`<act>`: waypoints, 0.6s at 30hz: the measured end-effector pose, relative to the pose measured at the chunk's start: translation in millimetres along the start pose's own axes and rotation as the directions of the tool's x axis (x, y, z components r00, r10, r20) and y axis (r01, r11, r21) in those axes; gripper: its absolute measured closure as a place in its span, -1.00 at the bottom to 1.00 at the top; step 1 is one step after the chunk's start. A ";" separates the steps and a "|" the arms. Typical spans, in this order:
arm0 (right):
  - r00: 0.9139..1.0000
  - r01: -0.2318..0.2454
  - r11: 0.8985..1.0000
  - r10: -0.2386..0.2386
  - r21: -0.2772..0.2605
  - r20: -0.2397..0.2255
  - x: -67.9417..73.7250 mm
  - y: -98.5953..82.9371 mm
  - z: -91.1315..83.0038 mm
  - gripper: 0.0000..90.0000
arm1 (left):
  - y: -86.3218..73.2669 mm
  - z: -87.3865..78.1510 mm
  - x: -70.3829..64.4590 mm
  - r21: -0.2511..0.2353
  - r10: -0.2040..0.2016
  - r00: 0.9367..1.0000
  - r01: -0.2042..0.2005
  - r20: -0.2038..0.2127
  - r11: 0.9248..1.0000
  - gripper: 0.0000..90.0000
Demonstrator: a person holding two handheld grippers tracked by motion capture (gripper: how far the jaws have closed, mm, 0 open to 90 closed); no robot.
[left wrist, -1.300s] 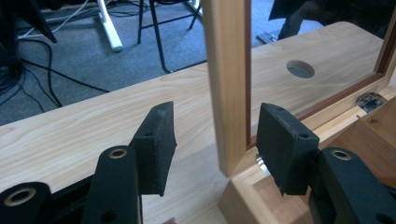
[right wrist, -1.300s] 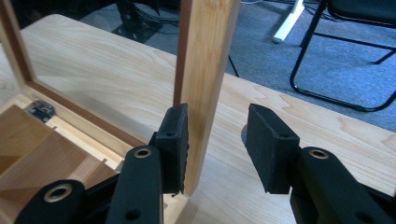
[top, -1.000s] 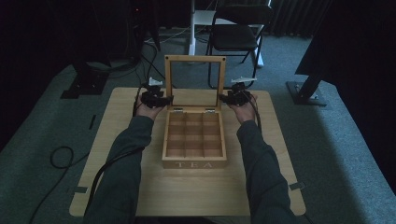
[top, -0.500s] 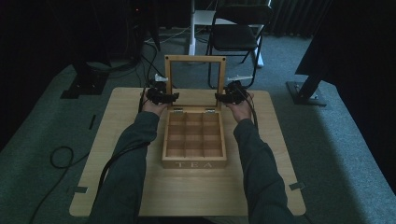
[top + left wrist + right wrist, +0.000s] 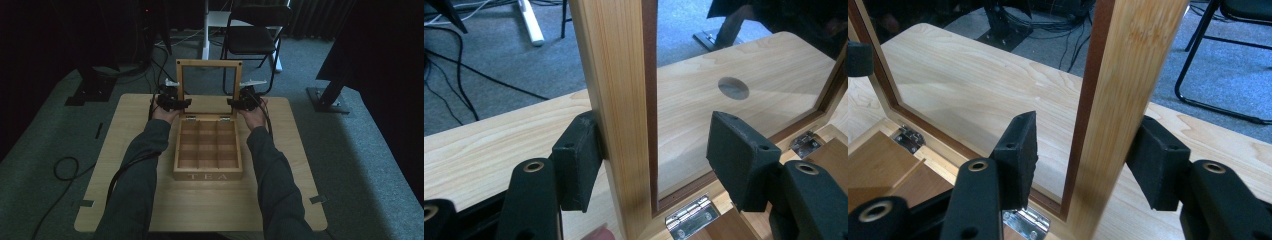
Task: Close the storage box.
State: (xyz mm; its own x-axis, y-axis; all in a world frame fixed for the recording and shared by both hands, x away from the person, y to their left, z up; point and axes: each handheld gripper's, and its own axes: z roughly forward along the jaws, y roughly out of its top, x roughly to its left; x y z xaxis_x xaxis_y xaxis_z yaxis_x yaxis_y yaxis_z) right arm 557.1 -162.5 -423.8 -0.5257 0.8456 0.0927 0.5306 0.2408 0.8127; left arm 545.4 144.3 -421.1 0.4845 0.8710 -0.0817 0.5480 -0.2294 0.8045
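A wooden tea box (image 5: 207, 175) sits on the table (image 5: 300, 150) with its empty compartments showing. Its glazed lid (image 5: 209, 63) stands upright at the back. My left gripper (image 5: 172, 103) is at the lid's left post (image 5: 616, 100). It is open (image 5: 656, 160) around that post: the left pad (image 5: 576, 160) rests against the wood, while the right pad stands apart over the glass. My right gripper (image 5: 244, 103) is open (image 5: 1087, 160) around the right post (image 5: 1123, 100). Its outer pad (image 5: 1155, 165) is against the wood, and a gap remains on the inner side.
Metal hinges (image 5: 686, 217) join lid and box at the back edge. Behind the lid the tabletop has a round hole (image 5: 733, 87). A folding chair (image 5: 252, 37) and dark stand bases (image 5: 327, 100) stand on the carpet beyond. A cable (image 5: 65, 167) loops on the floor at left.
Both grippers have moved inward from beside the box, and each now has its jaws around a side post of the upright lid. The box and lid have not moved.
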 end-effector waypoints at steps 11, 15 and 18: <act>0.999 0.020 0.999 -0.019 -0.027 0.034 7.6 -3.6 -6.4 0.10 | -4.0 -7.2 -6.9 -0.020 0.007 0.999 -0.008 -0.033 1.000 -0.04; 0.999 0.031 0.999 -0.030 -0.044 0.037 10.6 -6.5 -10.9 0.10 | -8.2 -11.7 -10.6 -0.041 0.014 0.999 -0.015 -0.043 0.999 -0.02; 0.999 0.029 0.998 -0.027 -0.055 0.036 12.3 -8.0 -13.0 0.08 | -11.0 -14.5 -14.5 -0.053 0.016 0.998 -0.019 -0.058 0.998 -0.01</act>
State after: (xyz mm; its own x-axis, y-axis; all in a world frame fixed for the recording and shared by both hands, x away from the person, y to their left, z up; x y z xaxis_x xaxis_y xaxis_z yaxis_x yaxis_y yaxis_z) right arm 537.8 -160.2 -421.6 -0.5157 0.8553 0.0504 0.4779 0.2384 0.8455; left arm 522.5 140.5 -420.2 0.4531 0.8908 -0.0351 0.5021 -0.2225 0.8357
